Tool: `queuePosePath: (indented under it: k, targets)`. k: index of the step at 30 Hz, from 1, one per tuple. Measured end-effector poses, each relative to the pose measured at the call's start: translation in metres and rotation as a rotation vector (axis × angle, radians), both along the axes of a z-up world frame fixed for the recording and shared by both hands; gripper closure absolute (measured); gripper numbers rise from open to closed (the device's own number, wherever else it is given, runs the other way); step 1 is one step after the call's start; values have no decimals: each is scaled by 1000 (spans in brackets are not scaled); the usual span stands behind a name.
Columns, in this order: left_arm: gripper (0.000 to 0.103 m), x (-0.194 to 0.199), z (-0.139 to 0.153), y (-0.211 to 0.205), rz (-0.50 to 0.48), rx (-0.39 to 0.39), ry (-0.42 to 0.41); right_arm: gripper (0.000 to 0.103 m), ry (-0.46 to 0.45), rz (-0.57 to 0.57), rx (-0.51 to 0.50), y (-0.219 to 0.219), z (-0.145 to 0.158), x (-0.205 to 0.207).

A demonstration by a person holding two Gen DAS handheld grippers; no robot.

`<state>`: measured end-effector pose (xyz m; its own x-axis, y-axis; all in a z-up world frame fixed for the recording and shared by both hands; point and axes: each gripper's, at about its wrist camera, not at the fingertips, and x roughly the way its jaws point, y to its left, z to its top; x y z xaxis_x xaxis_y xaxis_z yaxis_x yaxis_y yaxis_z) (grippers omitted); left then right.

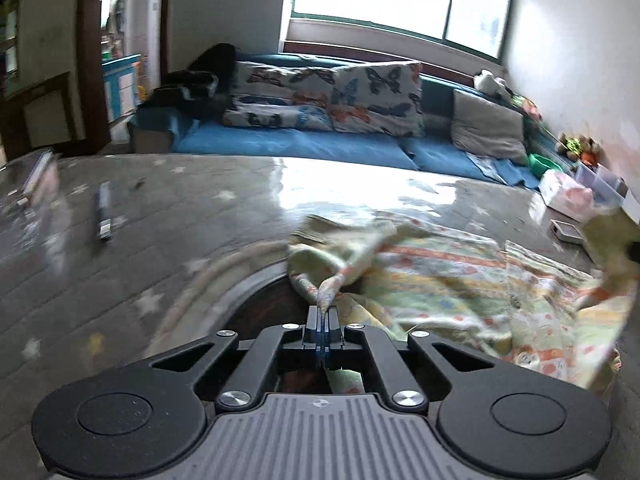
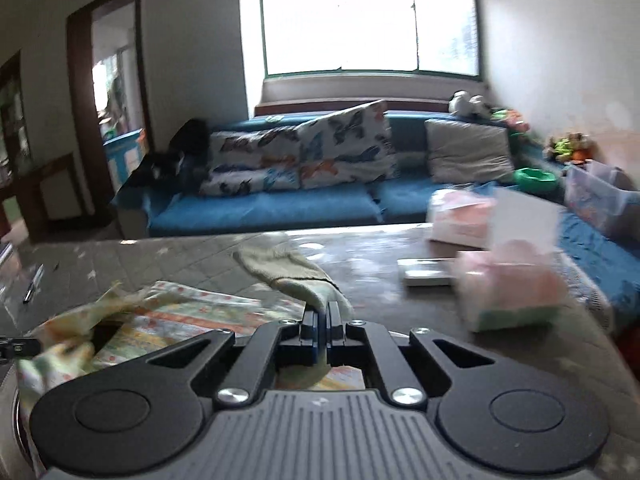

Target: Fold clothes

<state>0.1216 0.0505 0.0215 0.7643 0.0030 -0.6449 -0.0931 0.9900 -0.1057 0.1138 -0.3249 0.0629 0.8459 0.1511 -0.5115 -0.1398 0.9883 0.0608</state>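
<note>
A pale yellow-green patterned garment [image 1: 460, 280] with orange bands lies spread on the grey star-print table [image 1: 140, 240]. My left gripper [image 1: 323, 312] is shut on a pinched edge of it, and the cloth rises in a twisted fold from the fingertips. In the right wrist view my right gripper [image 2: 325, 307] is shut on another part of the same garment [image 2: 192, 312], whose pale inner side [image 2: 280, 272] drapes forward over the table [image 2: 380, 304]. The left gripper's black tip [image 2: 16, 348] shows at the far left edge.
A pen [image 1: 103, 216] and a notebook [image 1: 36, 172] lie at the table's left. Pink tissue packs [image 2: 508, 296] [image 2: 460, 220], a flat box [image 2: 428, 274] and a clear bin [image 2: 600, 196] sit to the right. A blue sofa [image 1: 300, 140] with butterfly cushions runs behind the table.
</note>
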Motion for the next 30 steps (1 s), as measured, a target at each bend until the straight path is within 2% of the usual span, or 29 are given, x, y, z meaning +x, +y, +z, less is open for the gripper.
queuePosePath:
  k: [8, 13, 20, 21, 24, 27, 29, 30]
  targets:
    - [102, -66, 1, 39, 93, -22, 16, 100, 2, -121, 9, -66, 2, -59]
    - [102, -112, -1, 49, 115, -25, 44, 100, 9, -197, 12, -107, 2, -95]
    - [101, -150, -11, 49, 118, -36, 123, 97, 159, -298, 15, -145, -42, -104]
    - [100, -152, -13, 49, 120, -37, 138, 92, 174, -318, 17, -150, -48, -108]
    - [95, -157, -18, 51, 138, -43, 168, 84, 204, -367, 36, -168, -61, -119]
    - [85, -161, -14, 54, 153, -30, 160, 76, 207, -416, 26, -179, -63, -127]
    - [75, -161, -6, 54, 153, -17, 138, 76, 183, -418, 17, -179, -58, -130]
    - [74, -160, -2, 53, 151, -12, 124, 76, 169, -411, 12, -177, -55, -130]
